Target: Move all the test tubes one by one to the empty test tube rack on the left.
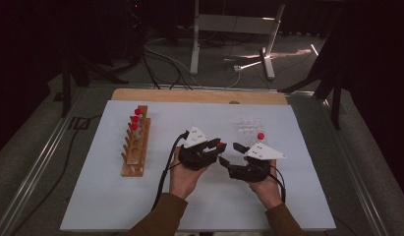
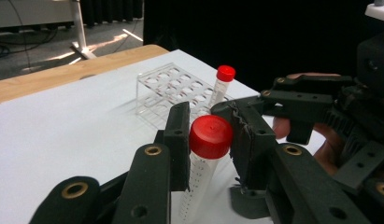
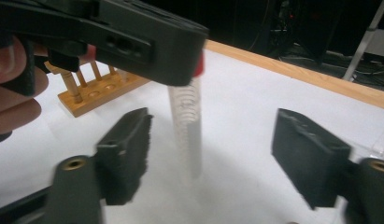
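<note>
- Left gripper (image 1: 218,146): jaws closed narrow on a red-capped tube (image 2: 206,161), gripped just below the cap; in the left gripper view the cap stands between the two pads and the clear, graduated body hangs down below them.
- Right gripper (image 1: 228,156): jaws wide apart, no pad touching anything. In the right gripper view the tube (image 3: 187,123) hangs upright between the two jaws, clear of both.
- Clear plastic rack (image 2: 173,93): on the white table (image 1: 91,196) beyond the left gripper's jaw tips; a second red-capped tube (image 2: 221,84) stands in it.
- Wooden rack (image 1: 135,145): well apart from both grippers, on the far side of the left gripper from the right one; it holds three red-capped tubes (image 1: 135,118) at its far end.
- Both grippers face each other, tips near, above the table's middle.
</note>
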Action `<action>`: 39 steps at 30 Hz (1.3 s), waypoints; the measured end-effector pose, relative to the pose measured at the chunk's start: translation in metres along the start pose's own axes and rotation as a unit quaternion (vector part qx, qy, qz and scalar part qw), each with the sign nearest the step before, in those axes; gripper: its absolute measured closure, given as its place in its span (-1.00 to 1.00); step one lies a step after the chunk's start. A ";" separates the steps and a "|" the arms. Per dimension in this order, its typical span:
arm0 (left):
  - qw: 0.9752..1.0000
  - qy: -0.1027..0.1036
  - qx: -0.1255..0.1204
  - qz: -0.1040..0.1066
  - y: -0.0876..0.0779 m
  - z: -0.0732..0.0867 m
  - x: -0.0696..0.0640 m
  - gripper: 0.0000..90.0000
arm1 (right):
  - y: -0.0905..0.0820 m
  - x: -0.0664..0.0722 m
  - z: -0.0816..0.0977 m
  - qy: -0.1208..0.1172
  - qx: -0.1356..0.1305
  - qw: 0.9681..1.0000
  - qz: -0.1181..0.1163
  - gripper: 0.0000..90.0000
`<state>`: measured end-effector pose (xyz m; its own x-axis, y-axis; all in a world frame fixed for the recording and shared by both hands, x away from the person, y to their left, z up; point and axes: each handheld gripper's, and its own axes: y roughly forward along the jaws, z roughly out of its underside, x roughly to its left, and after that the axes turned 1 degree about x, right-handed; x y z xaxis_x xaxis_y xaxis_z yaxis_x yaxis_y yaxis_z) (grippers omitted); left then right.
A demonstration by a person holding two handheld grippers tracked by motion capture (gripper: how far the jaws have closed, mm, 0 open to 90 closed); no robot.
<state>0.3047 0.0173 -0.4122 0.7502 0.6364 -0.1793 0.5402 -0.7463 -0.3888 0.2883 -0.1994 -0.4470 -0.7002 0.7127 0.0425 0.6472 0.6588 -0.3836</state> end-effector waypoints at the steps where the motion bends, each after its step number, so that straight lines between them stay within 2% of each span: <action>1: 1.000 -0.002 -0.001 -0.001 -0.001 0.000 0.001 0.57 | -0.001 0.000 0.000 -0.001 -0.002 1.000 0.003 -0.62; 7: 1.000 -0.013 -0.013 -0.009 -0.011 -0.004 0.009 0.57 | -0.007 -0.004 -0.003 -0.001 -0.011 1.000 -0.005 -0.91; 10: 1.000 -0.017 -0.019 -0.014 -0.016 -0.005 0.013 0.57 | -0.010 -0.006 -0.005 -0.003 -0.016 1.000 -0.007 -0.97; 18: 0.999 -0.024 -0.029 -0.029 -0.031 -0.011 0.024 0.57 | -0.016 -0.014 -0.007 0.002 -0.024 1.000 0.000 -1.00; 28: 0.997 -0.033 -0.047 -0.053 -0.057 -0.016 0.041 0.57 | -0.027 -0.026 -0.010 0.014 -0.035 0.999 0.012 -1.00; 39: 0.994 -0.040 -0.056 -0.088 -0.086 -0.020 0.061 0.57 | -0.034 -0.034 -0.011 0.023 -0.045 0.999 0.017 -1.00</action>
<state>0.3118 0.1166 -0.3719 0.6099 0.7694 -0.1896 0.7035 -0.6359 -0.3174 0.2933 -0.2435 -0.4258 -0.6647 0.7434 0.0741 0.6960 0.6522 -0.3004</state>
